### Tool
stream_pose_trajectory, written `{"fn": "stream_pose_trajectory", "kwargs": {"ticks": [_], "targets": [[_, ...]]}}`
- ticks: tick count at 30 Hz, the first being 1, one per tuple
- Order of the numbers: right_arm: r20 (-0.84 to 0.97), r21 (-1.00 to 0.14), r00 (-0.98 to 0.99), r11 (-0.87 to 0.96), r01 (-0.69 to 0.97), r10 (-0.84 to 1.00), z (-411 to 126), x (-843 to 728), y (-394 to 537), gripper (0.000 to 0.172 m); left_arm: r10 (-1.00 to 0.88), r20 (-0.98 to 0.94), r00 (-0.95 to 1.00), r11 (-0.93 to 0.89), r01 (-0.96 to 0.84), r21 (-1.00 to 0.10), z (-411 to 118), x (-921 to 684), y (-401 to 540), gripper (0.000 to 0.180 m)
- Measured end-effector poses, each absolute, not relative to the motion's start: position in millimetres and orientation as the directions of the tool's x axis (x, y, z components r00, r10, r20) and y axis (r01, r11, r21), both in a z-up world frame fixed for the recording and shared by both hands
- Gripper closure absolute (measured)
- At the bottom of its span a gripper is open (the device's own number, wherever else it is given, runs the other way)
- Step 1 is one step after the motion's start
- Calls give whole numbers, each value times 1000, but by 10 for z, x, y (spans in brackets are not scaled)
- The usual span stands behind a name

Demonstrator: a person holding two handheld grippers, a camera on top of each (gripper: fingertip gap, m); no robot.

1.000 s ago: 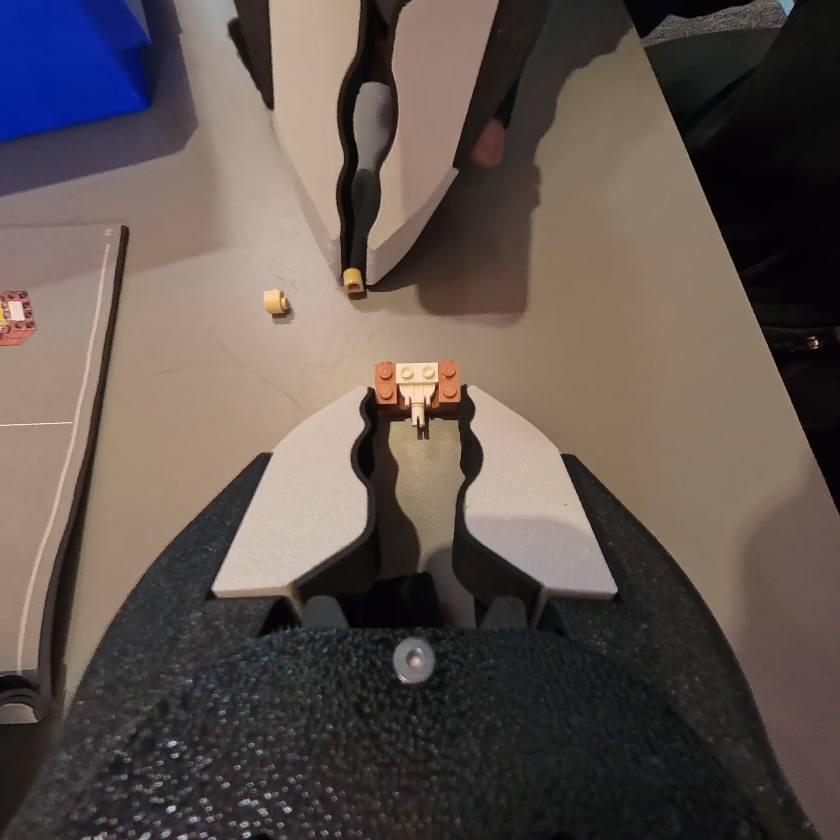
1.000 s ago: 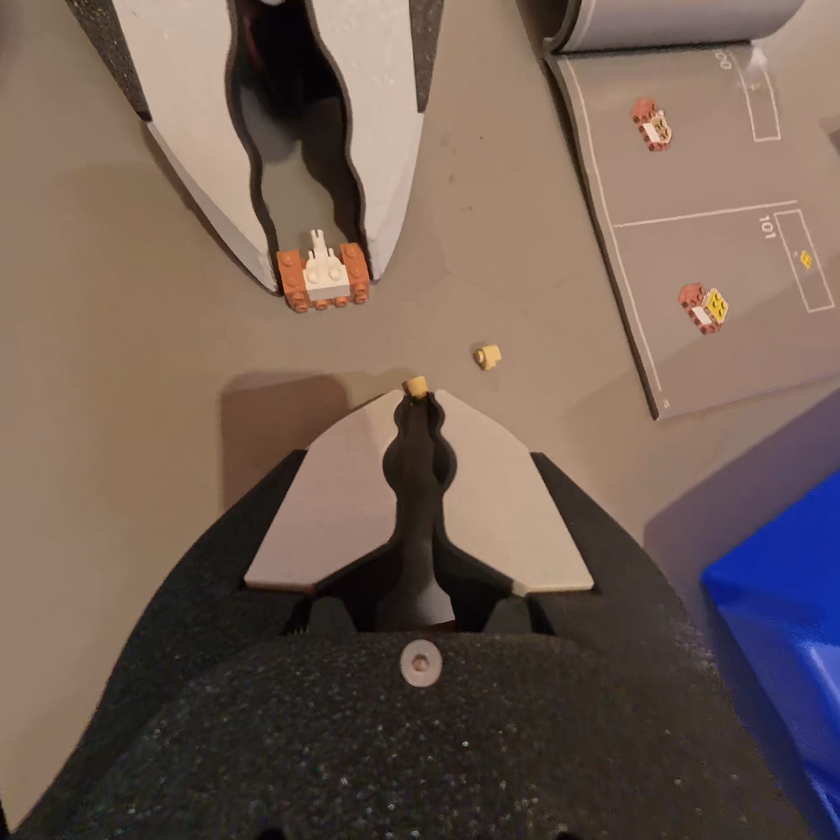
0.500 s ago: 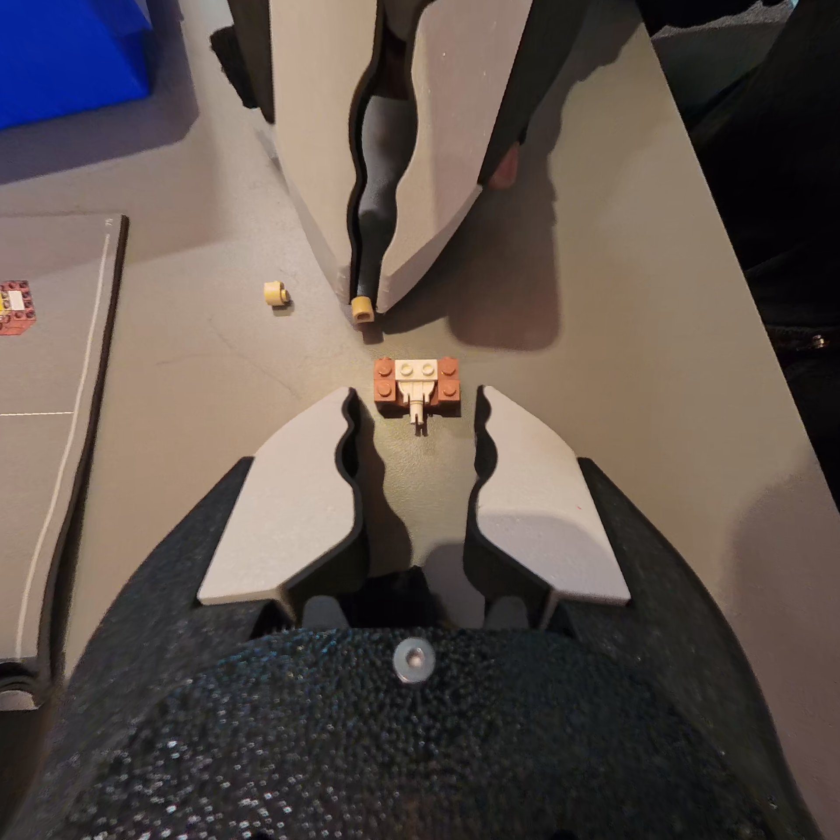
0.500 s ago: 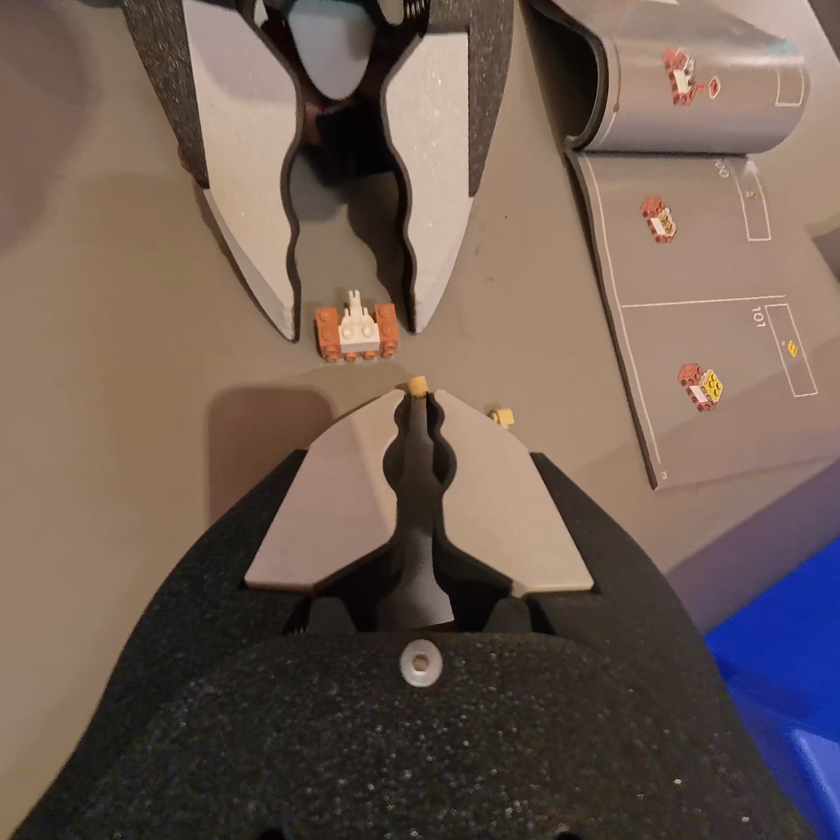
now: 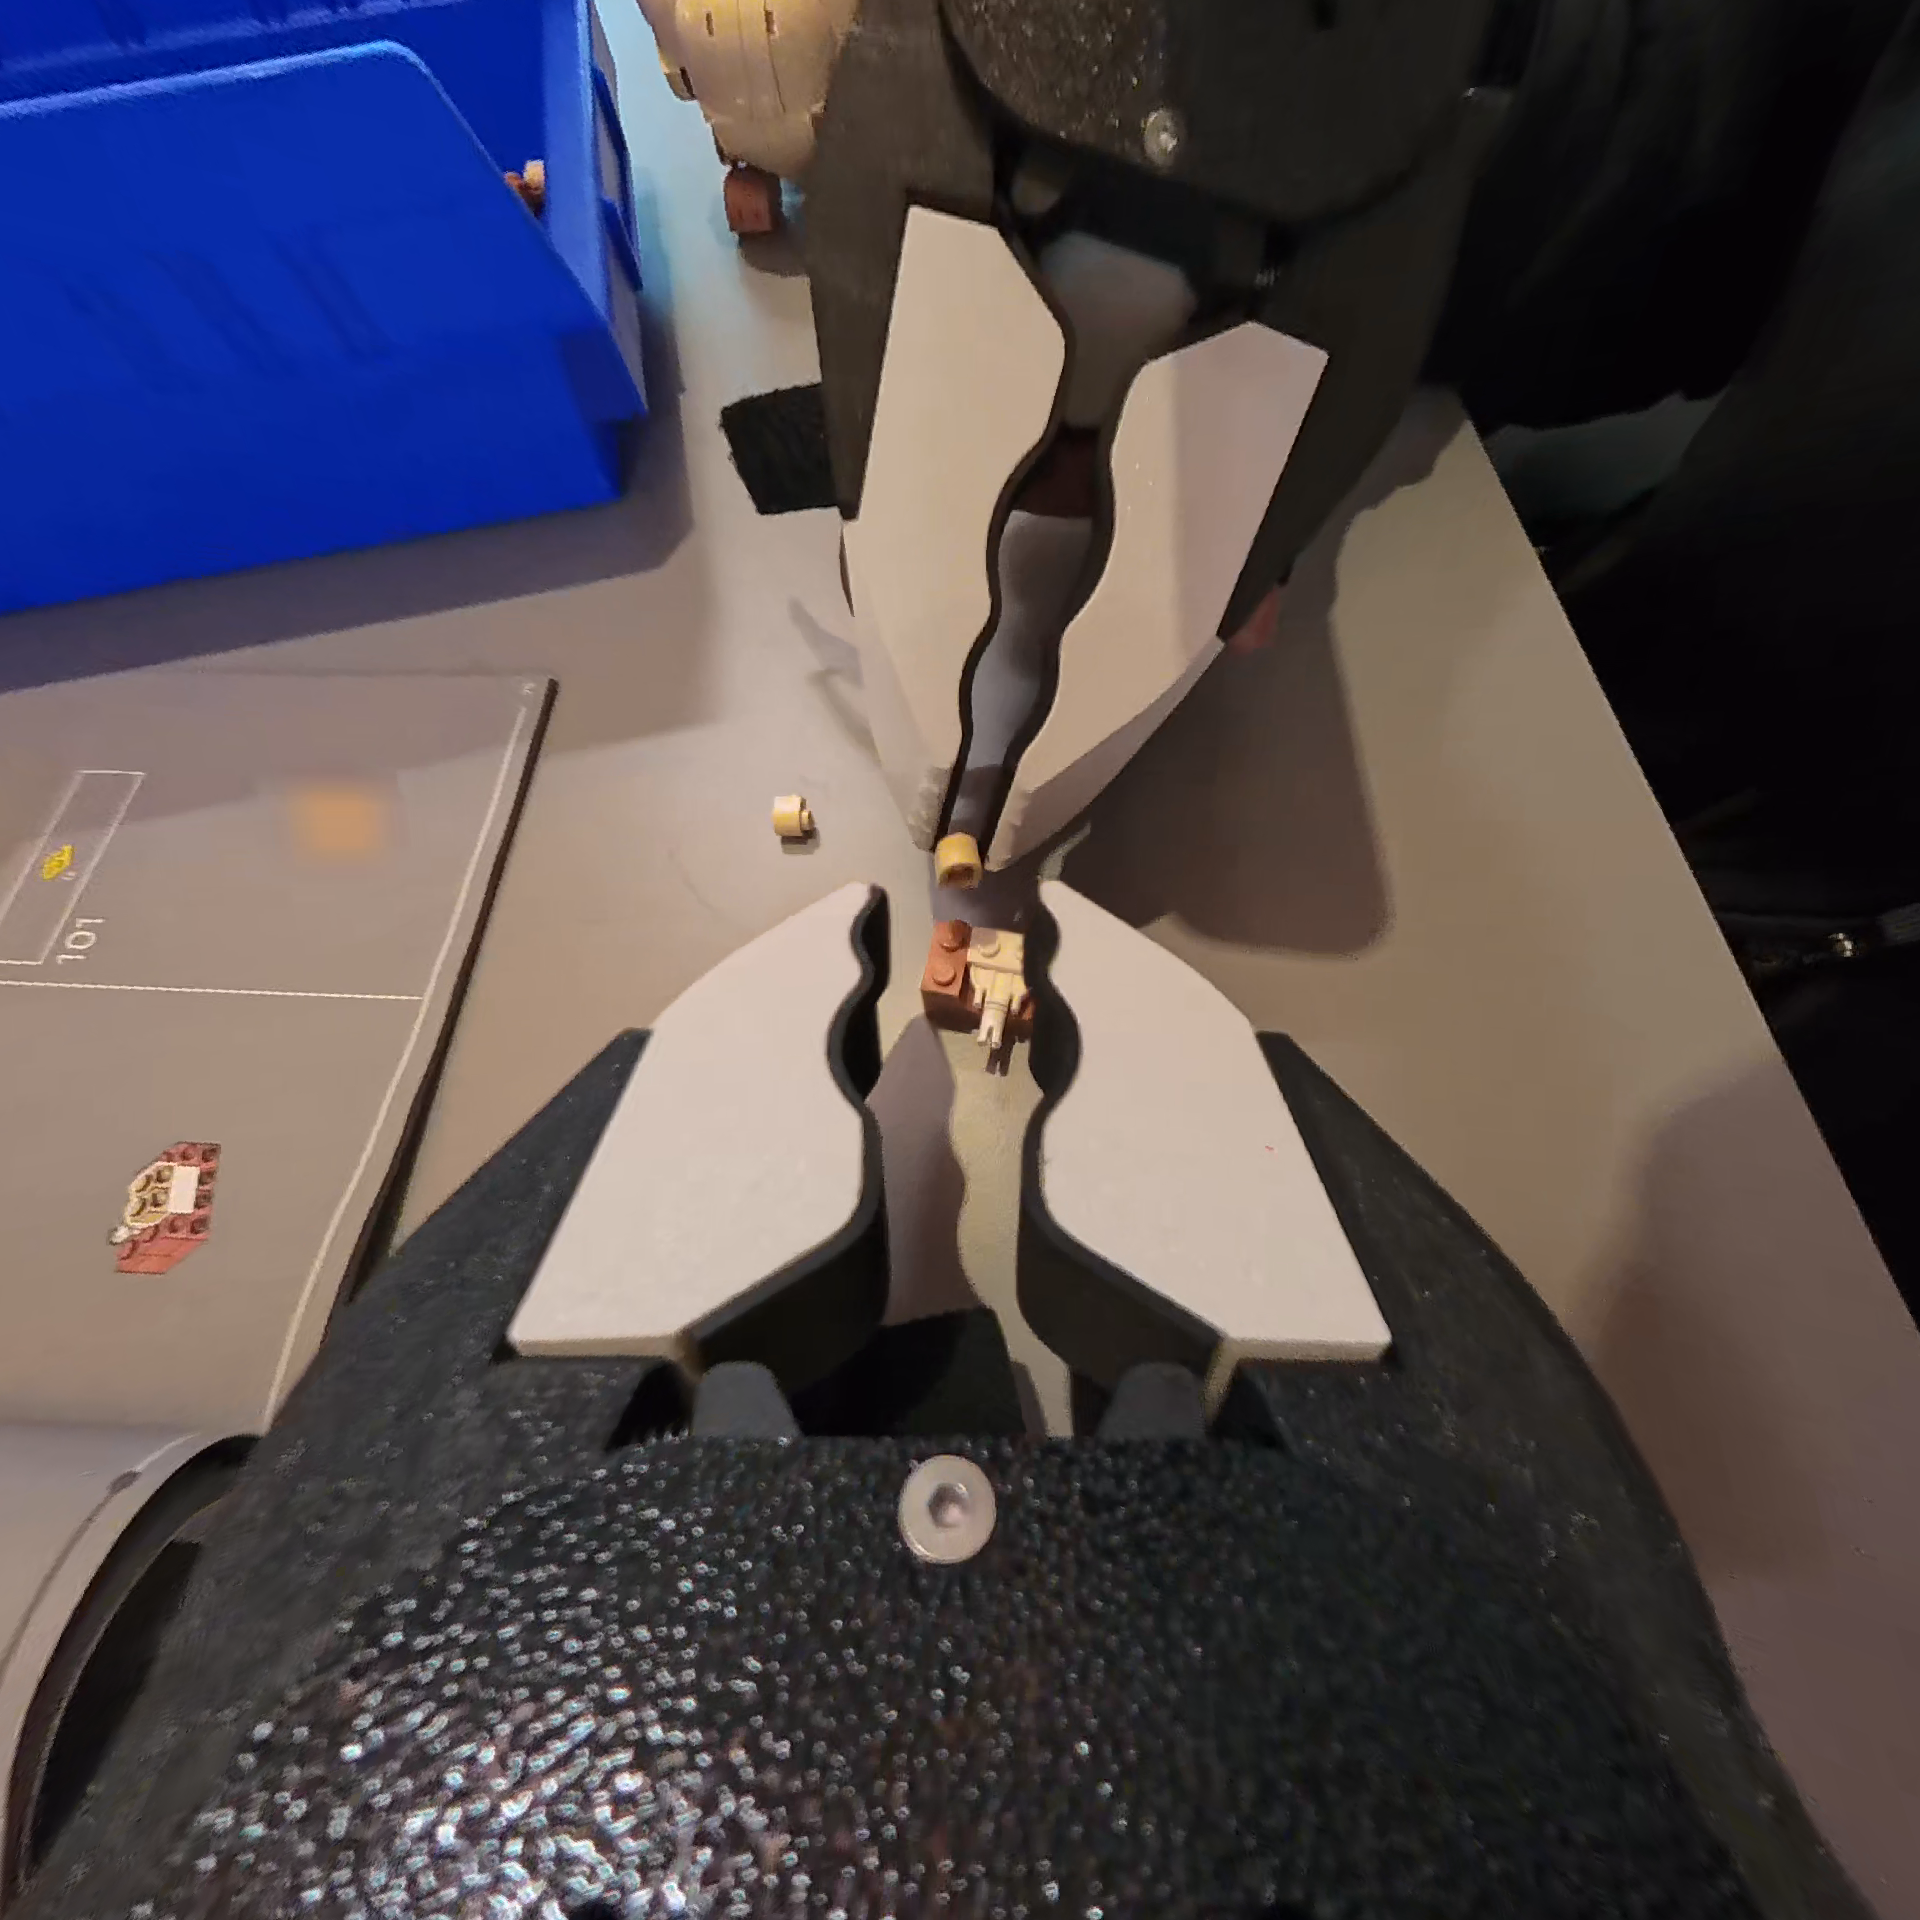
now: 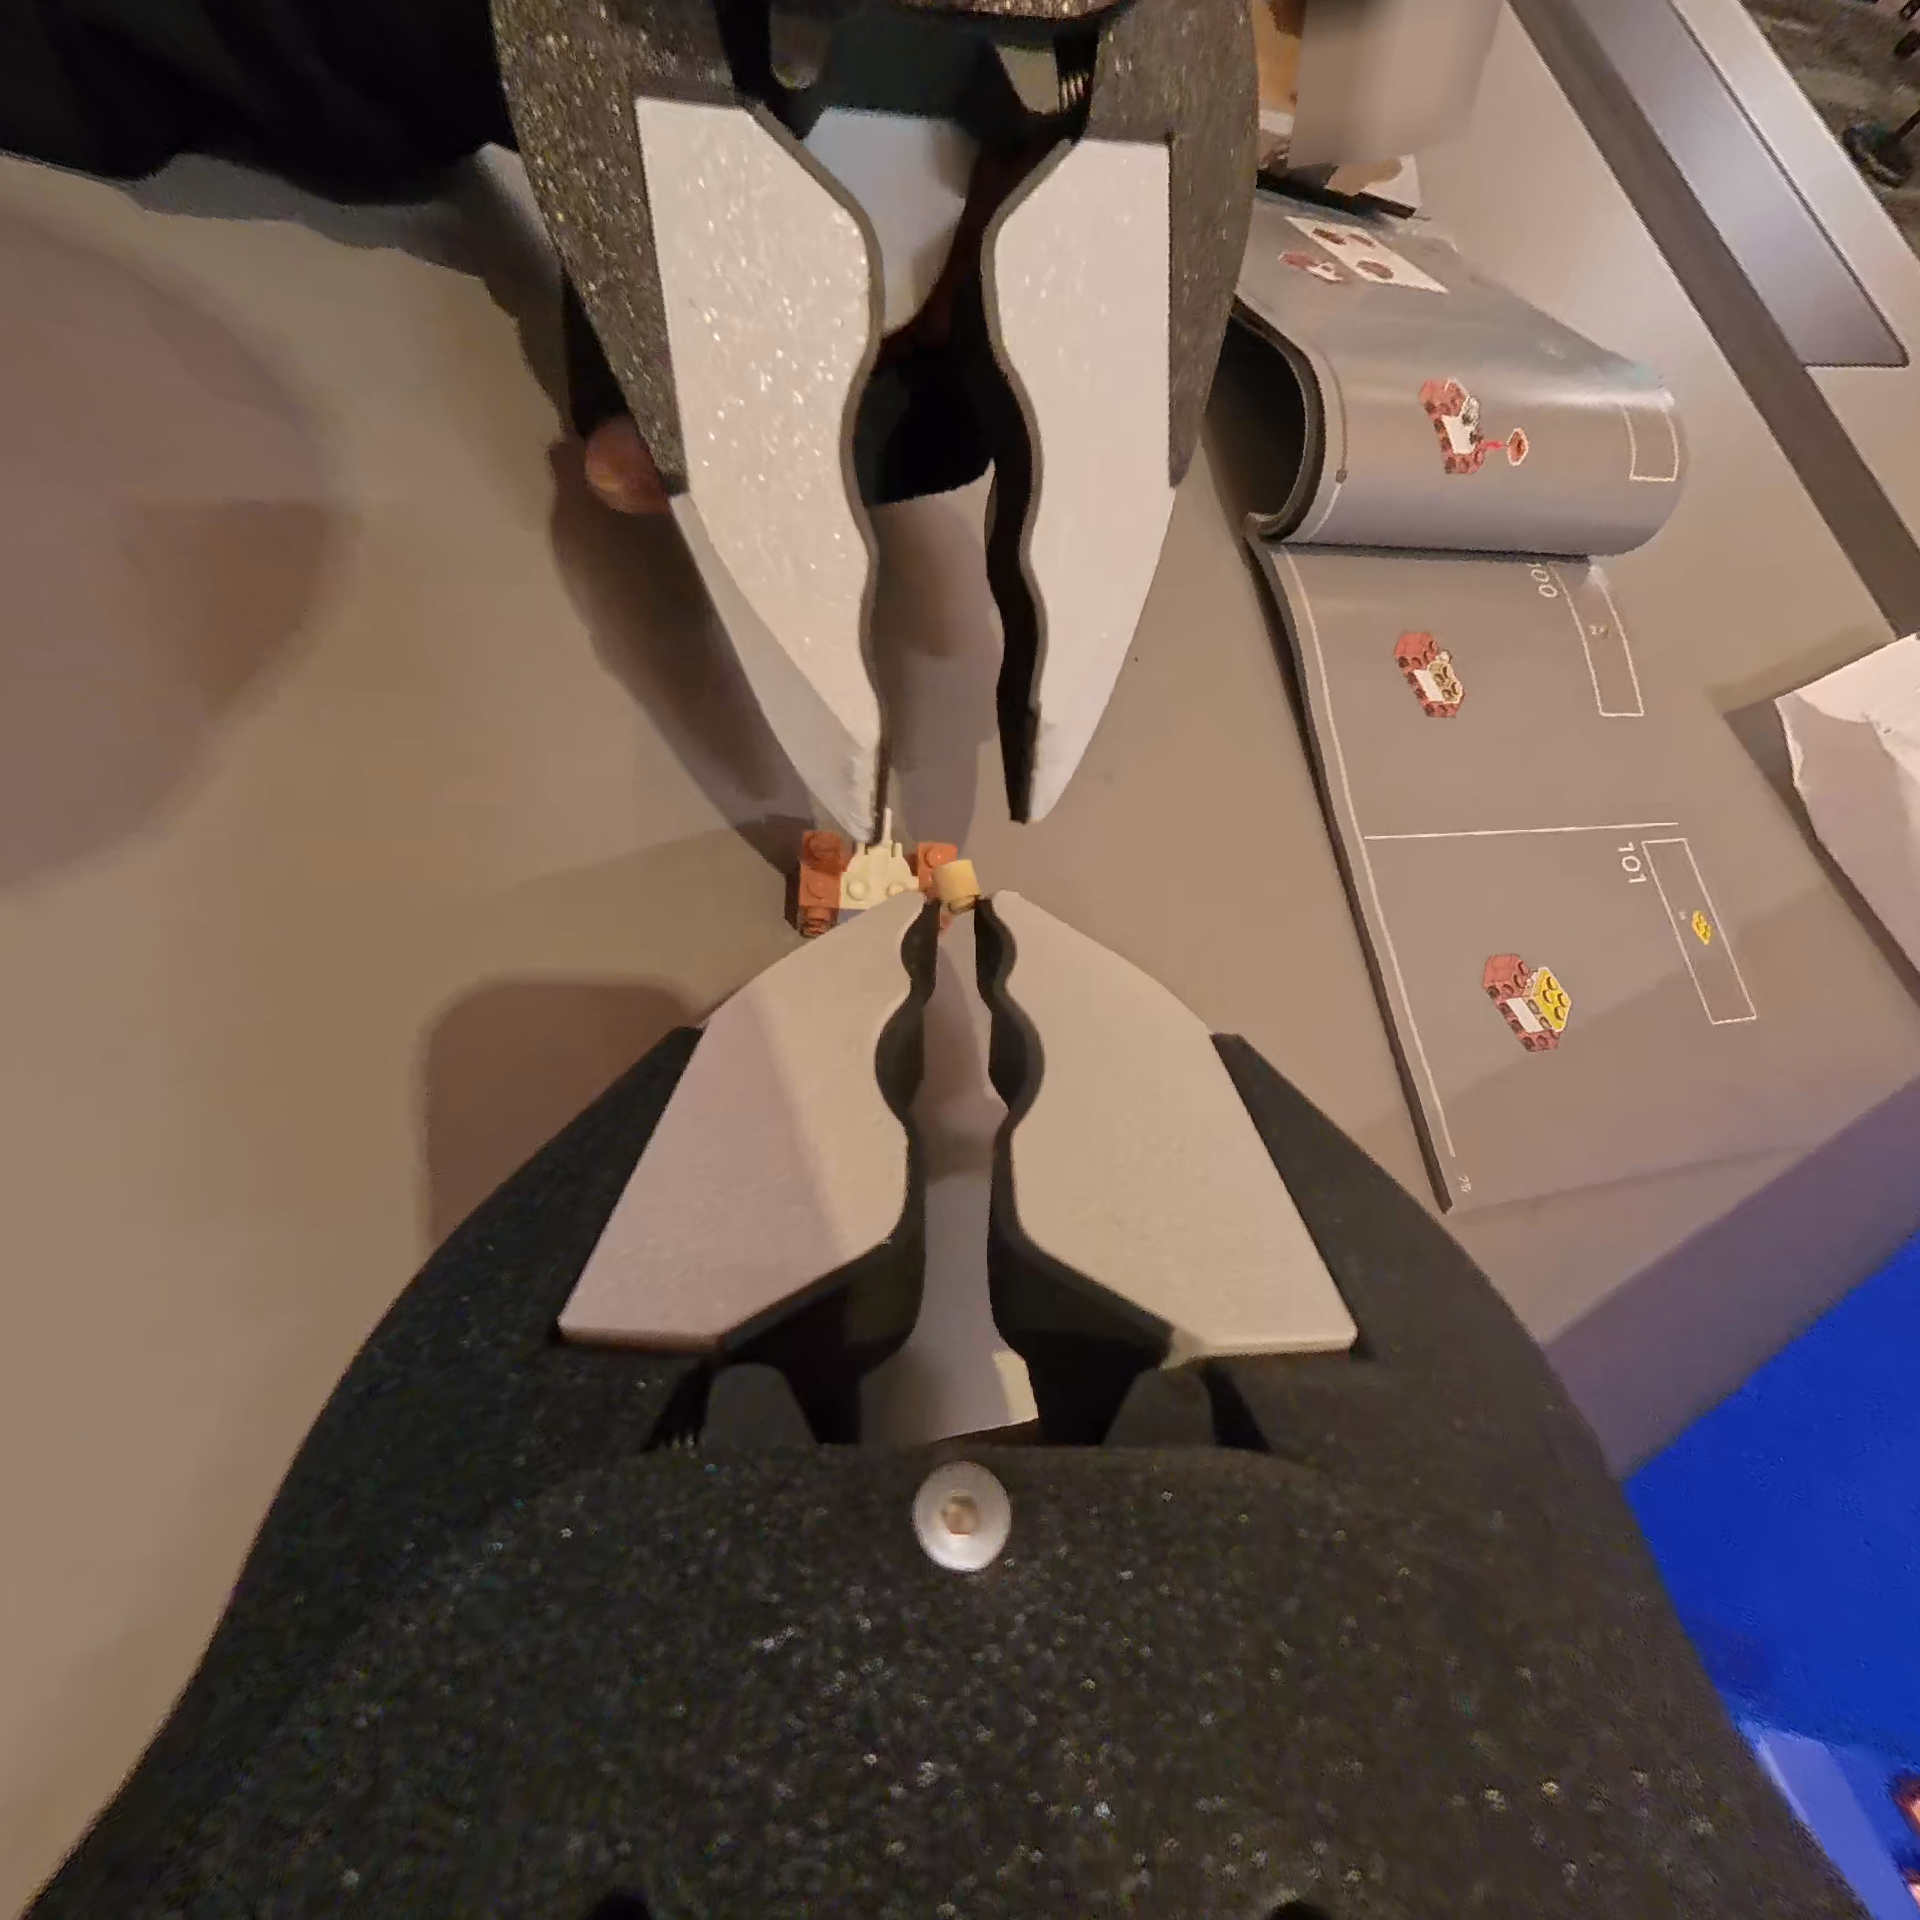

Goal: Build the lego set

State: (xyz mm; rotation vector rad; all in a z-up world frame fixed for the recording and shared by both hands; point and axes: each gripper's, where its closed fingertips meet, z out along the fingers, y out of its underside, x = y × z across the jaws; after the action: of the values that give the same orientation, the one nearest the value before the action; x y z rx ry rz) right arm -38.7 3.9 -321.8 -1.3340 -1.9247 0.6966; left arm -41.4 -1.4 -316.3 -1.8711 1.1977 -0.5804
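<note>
My right gripper (image 6: 951,906) pinches a small tan peg (image 6: 957,883) just above the brown-and-white brick piece (image 5: 977,982) on the grey table (image 5: 1351,1039). My left gripper (image 5: 966,935) straddles that piece, jaws part open; contact unclear. A second peg (image 5: 793,821) lies nearby.

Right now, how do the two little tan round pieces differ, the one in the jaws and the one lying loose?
The tan piece at the right gripper is pinched in the jaws and held above the grey table, over the brown and white brick assembly. The loose tan piece lies on its side on the table, untouched. Both look alike in colour and shape.
</note>
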Motion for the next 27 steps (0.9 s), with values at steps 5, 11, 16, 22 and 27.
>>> {"fn": "stream_pose_trajectory", "kwargs": {"ticks": [5,11,16,22,27], "targets": [[247,-747,-248,347,567,937,-3217,-419,-5,166,-895,-46,444,-212,-514,-831,-3175,-377,-8,164],[253,-745,-244,349,568,936,-3228,-422,2,166,-899,-30,437,-219,-508,-833,-3189,-354,-21,172],[264,-742,-246,360,566,933,-3233,-424,-1,166,-898,-25,439,-224,-508,-832,-3202,-356,-17,173],[256,-757,-246,353,550,935,-3222,-425,1,166,-897,3,441,-242,-485,-840,-3191,-355,-10,173],[243,-771,-234,334,542,941,-3201,-428,6,165,-897,36,440,-257,-454,-853,-3174,-358,-5,174]]}}
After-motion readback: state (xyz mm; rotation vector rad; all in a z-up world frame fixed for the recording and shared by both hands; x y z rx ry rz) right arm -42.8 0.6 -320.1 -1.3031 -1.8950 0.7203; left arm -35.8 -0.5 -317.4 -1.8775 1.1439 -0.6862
